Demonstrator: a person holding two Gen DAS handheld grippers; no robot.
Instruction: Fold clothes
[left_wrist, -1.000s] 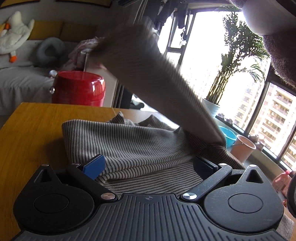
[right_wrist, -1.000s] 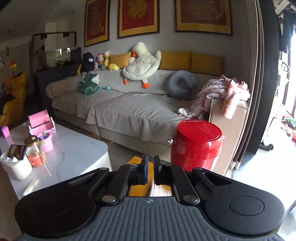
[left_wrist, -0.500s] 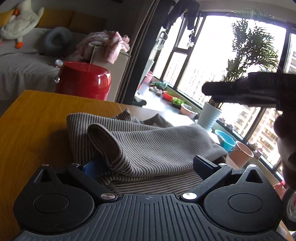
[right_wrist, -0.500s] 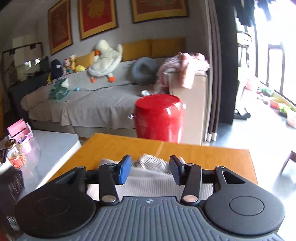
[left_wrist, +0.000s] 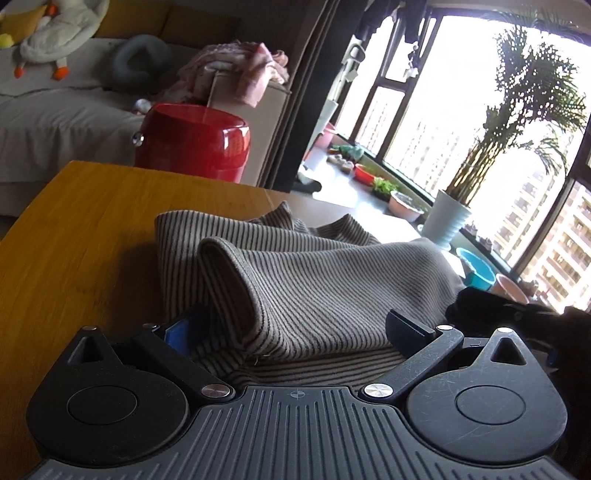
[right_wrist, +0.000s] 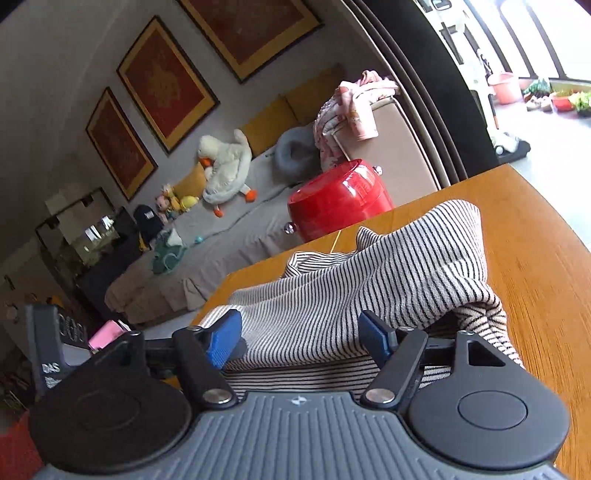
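A grey-and-black striped knit garment (left_wrist: 314, 288) lies on the wooden table (left_wrist: 81, 236), with a sleeve folded across its body. My left gripper (left_wrist: 291, 328) is open, its jaws wide apart over the garment's near edge, the cloth lying between them. My right gripper (right_wrist: 299, 336) is open too, low over the same garment (right_wrist: 369, 284) from the other side. The right gripper's dark body shows at the right edge of the left wrist view (left_wrist: 517, 314).
A red round stool (left_wrist: 192, 140) stands past the table's far edge, with a sofa (left_wrist: 48, 114) behind it. Windows, a potted palm (left_wrist: 447, 221) and plastic basins (left_wrist: 476, 273) lie to the right. The table edge (right_wrist: 546, 206) runs close by the garment.
The right gripper let go of the sleeve, which now lies folded across the garment. It opened and came down low over the garment. The left gripper stayed open in place.
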